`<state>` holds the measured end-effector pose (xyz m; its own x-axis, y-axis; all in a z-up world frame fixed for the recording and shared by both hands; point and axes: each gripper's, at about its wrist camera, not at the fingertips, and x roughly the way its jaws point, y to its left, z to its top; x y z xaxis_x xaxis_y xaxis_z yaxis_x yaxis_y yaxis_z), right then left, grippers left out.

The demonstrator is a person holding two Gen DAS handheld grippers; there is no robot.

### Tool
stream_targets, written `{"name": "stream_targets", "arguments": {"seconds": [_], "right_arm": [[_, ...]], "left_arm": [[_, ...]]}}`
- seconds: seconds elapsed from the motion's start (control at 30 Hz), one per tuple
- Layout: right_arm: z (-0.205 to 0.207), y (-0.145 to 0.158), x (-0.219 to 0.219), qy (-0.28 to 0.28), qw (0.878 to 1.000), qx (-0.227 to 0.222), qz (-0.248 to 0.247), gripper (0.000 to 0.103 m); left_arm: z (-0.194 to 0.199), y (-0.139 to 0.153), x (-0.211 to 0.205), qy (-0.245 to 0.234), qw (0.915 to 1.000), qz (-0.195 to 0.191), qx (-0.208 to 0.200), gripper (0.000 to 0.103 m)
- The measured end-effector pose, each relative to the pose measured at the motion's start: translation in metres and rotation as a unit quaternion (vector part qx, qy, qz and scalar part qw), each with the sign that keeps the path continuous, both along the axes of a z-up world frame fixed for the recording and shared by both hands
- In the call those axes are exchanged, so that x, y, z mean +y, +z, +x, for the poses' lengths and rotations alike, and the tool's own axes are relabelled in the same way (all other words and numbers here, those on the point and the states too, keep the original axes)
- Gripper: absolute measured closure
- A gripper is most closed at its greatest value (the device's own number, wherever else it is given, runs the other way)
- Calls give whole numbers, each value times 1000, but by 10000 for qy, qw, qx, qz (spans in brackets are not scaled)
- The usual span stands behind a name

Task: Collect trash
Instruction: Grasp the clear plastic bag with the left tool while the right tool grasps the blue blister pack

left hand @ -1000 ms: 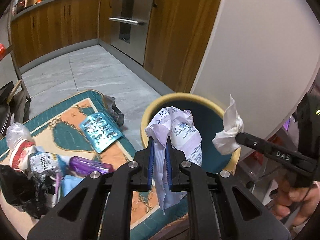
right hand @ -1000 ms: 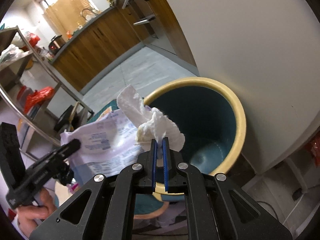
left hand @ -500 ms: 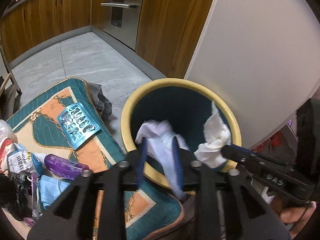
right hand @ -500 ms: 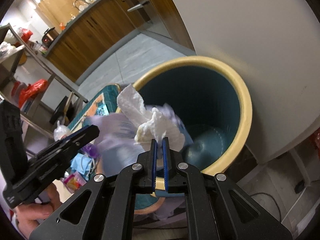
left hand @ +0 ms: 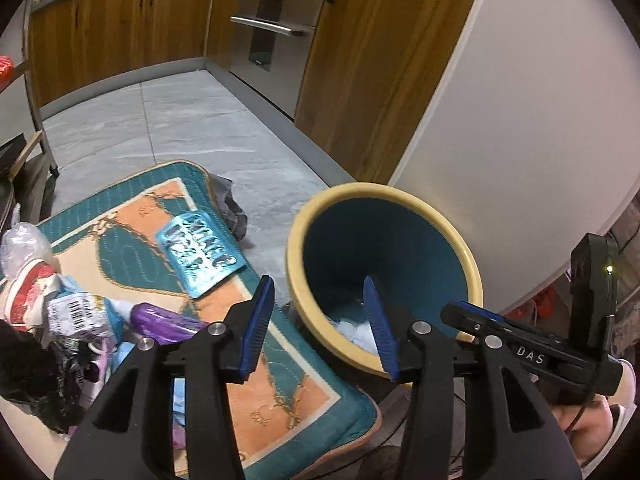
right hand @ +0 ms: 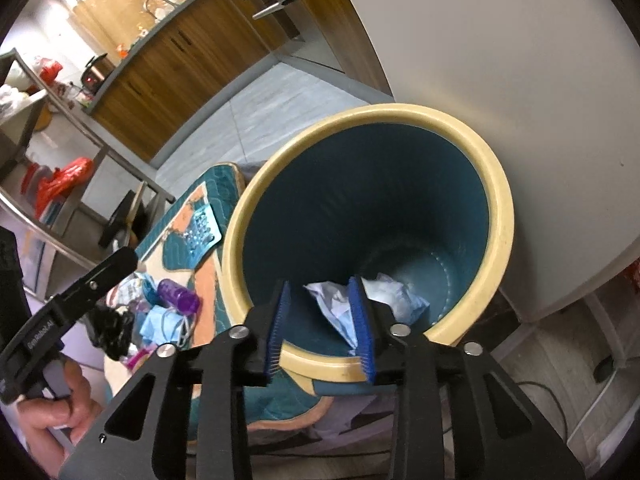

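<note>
A teal bin with a yellow rim (left hand: 384, 190) (right hand: 400, 110) stands at the corner of the patterned mat (left hand: 132, 216). A crumpled white wrapper (right hand: 332, 300) and a white tissue (right hand: 392, 292) lie at its bottom. My left gripper (left hand: 318, 284) (right hand: 124, 256) hangs over the bin's near left rim, jaws opening, nothing between them. My right gripper (right hand: 318, 284) (left hand: 452, 312) is over the near rim, jaws also opening and empty. On the mat lie a blue blister pack (left hand: 200, 256), a purple bottle (left hand: 160, 320), a barcoded wrapper (left hand: 76, 316) and a black bag (left hand: 36, 380).
A white panel (left hand: 520, 120) stands right behind the bin. Wooden cabinets (left hand: 120, 20) and an oven (left hand: 272, 32) line the far side of the grey floor. A metal rack (right hand: 60, 112) is on the left. A blue mask (right hand: 160, 324) lies in the trash pile.
Both grippers have let go: the wrapper fell from the left and the tissue from the right into the bin. Both sets of jaws went from shut to open.
</note>
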<state>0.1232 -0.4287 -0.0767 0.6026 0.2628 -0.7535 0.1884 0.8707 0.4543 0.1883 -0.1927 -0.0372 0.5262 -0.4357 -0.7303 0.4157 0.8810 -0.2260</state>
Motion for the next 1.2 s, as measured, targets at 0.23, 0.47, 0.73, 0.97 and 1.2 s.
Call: {"name": "stream_targets", "arguments": {"seconds": [0.23, 0.47, 0.73, 0.97, 1.2], "right_arm": [[-1, 5, 2, 27, 9999, -113, 77, 52], [0, 16, 19, 264, 9992, -290, 7, 41], [5, 25, 54, 727, 9963, -427, -158, 38], [11, 29, 89, 1227, 9903, -453, -473, 38], [25, 35, 120, 1689, 9815, -462, -768, 34]], "left_arm": [[-9, 14, 24, 124, 9997, 89, -204, 42], [-14, 24, 77, 571, 9971, 324, -396, 29], [-13, 28, 152, 1180, 9910, 523, -358, 27], [-2, 29, 202, 1617, 9860, 387, -127, 27], [25, 27, 248, 1992, 9783, 558, -57, 27]]}}
